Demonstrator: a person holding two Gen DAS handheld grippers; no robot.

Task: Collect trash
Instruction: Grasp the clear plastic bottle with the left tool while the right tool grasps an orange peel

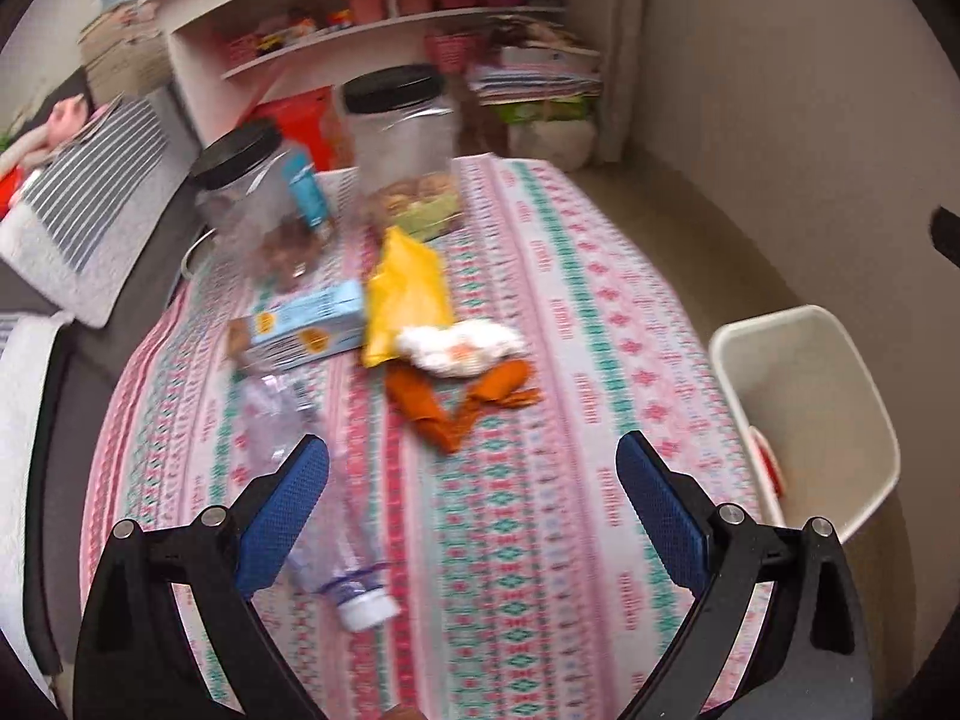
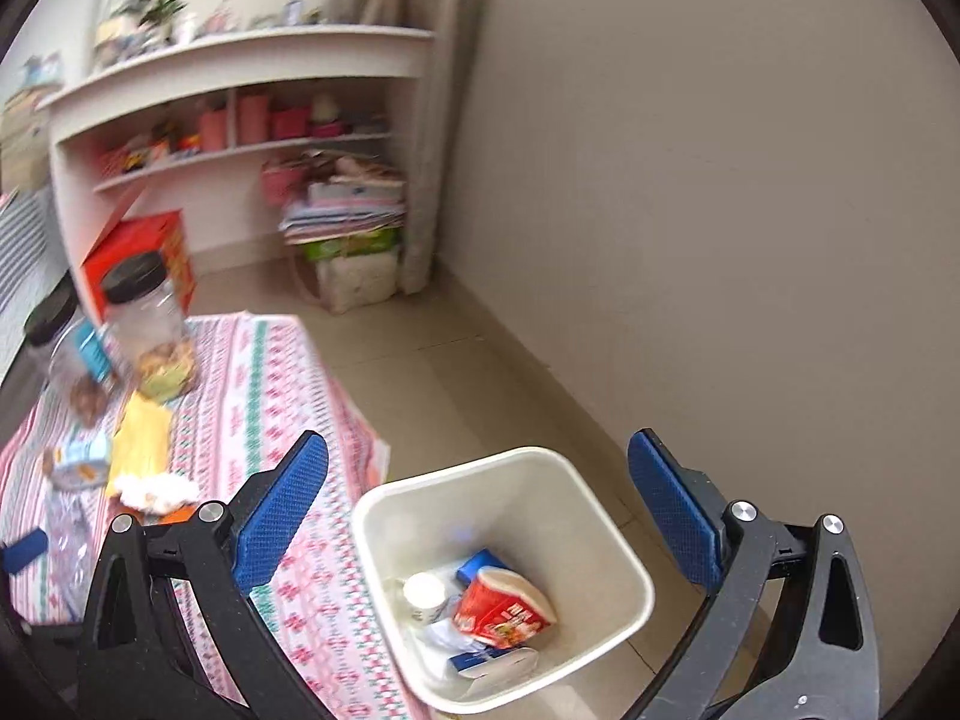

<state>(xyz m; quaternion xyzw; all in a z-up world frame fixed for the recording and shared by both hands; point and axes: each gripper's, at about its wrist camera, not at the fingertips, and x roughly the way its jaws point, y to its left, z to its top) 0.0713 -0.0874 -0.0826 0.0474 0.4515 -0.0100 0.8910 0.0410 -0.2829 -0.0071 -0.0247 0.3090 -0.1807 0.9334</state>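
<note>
Blurred print on the red cup (image 2: 504, 606) defies reading; both hand-held grippers (image 1: 473, 450) (image 2: 478, 450) gape empty.

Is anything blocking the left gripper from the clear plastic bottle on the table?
Nothing visible. The left gripper is open above the tablecloth, and the plastic bottle lies by its left finger with no item over it.

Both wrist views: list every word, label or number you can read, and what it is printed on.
None can be read.
Blue carton on the table: print blurred.
Red cup in the bin: print blurred.
Blue label on the left jar: blurred.
Bottle label: blurred.
</note>
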